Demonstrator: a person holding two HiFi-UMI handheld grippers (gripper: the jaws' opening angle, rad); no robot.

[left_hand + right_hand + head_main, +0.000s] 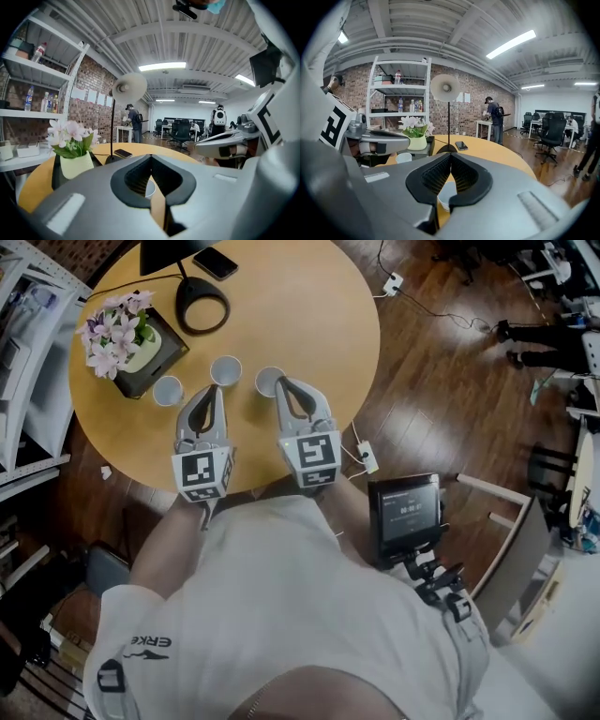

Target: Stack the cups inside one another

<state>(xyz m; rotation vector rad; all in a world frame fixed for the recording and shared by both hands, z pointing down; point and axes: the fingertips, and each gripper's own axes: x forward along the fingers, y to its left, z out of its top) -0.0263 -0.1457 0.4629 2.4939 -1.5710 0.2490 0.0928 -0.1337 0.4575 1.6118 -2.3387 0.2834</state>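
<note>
White cups stand in a loose row on the wooden table [281, 296], each apart from the others and none nested yet: the left cup [168, 390] near the flower pot [131, 343], the middle cup [226, 370], and the right cup [266, 381]. All three sit upright with mouths up and their long axes vertical, so any one could probably be lowered straight into another. The left gripper [213, 393] points at the gap between the left and middle cups. The right gripper [283, 382] points at the right cup, its tip overlapping that cup's near rim in the head view. Both sets of jaws are pressed together with nothing in them, each gripper view showing only a cup beyond the closed tips. This looks like the lead-in to a first pick, and the jaws would have to part before taking a cup wall.
</note>
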